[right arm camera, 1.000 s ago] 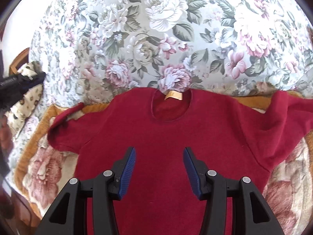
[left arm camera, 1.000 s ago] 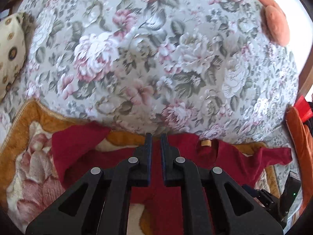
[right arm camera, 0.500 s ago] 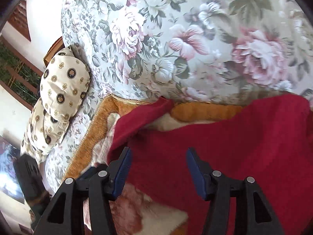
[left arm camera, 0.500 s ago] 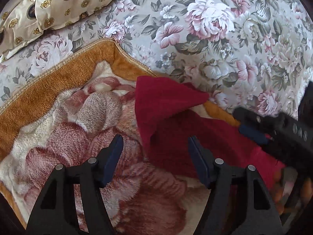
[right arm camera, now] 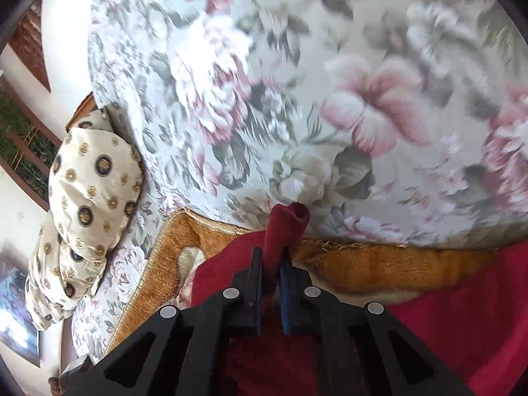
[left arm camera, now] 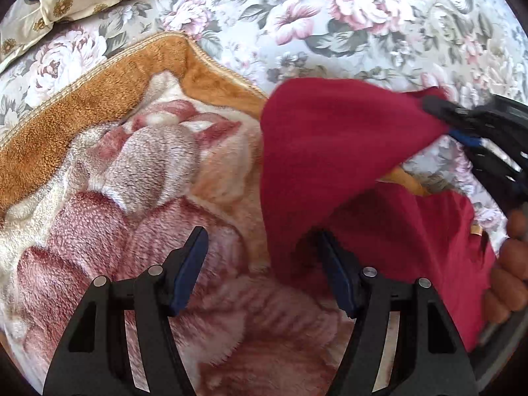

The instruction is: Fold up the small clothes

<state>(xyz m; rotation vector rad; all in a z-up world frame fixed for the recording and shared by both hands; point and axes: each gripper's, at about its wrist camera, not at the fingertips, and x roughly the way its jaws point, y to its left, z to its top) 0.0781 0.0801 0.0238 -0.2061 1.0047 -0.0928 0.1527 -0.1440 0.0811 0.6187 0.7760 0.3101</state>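
A dark red sweater (left arm camera: 330, 138) lies on a fluffy orange and pink blanket (left arm camera: 99, 105). Its left sleeve (right arm camera: 290, 217) is pinched between the pads of my right gripper (right arm camera: 270, 252), whose jaws are closing on it, and the cuff sticks out past the fingertips. In the left wrist view that right gripper (left arm camera: 432, 104) lifts the sleeve up and across over the sweater's body. My left gripper (left arm camera: 260, 234) hovers open low over the blanket. The sweater's side edge lies between its fingers, untouched by the pads.
The blanket (right arm camera: 363, 264) covers a floral sofa seat, and the floral backrest (right arm camera: 297, 82) rises right behind it. A cream cushion with gold medallions (right arm camera: 92, 178) sits at the sofa's left end. A person's hand (left arm camera: 508, 280) shows at the right edge.
My right gripper swung left from the sweater's chest and shut on the left sleeve, which now rises off the blanket. My left gripper opened, dropped and turned toward the sweater's left side.
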